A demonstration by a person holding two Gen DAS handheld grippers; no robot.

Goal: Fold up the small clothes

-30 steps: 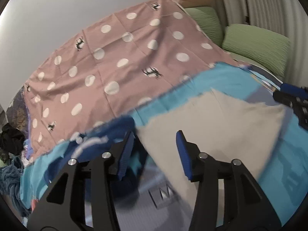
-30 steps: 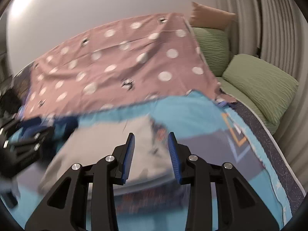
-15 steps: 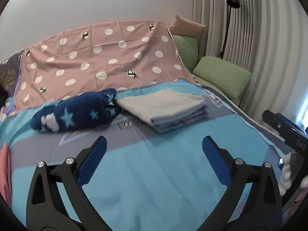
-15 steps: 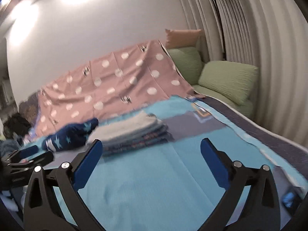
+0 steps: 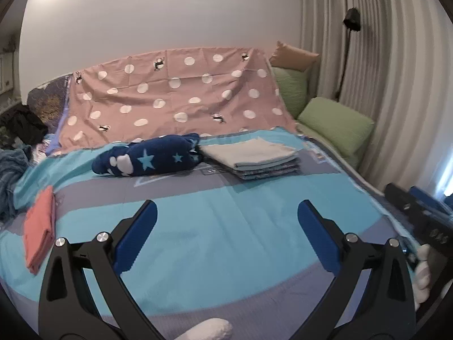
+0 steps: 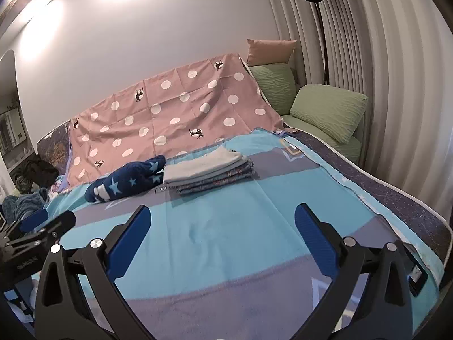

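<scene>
Partly cut off at the left of the left gripper (image 5: 226,236), a pile of dark and blue clothes (image 5: 11,153) runs out of view, so its count cannot be told. One folded coral cloth (image 5: 39,231) lies left of that gripper on the blue sheet (image 5: 226,215). Ahead and slightly left lies one navy star-print bundle (image 5: 150,158), rolled so that its type is hard to make out. Just right of it, edge almost touching, sits one folded stack (image 5: 252,155), grey on top; about four layers show, their prints unreadable. Behind both hangs one pink dotted sheet (image 5: 175,99). Farther right are three cushions: one tan (image 5: 294,55), two green (image 5: 337,126). One lamp (image 5: 352,19) stands before the curtain. Both grippers are spread wide and hold nothing. Only part of the right gripper (image 6: 219,238) shows at the left view's right edge, blurred. From the right view the stack (image 6: 206,168) lies ahead, well apart from the claws.
</scene>
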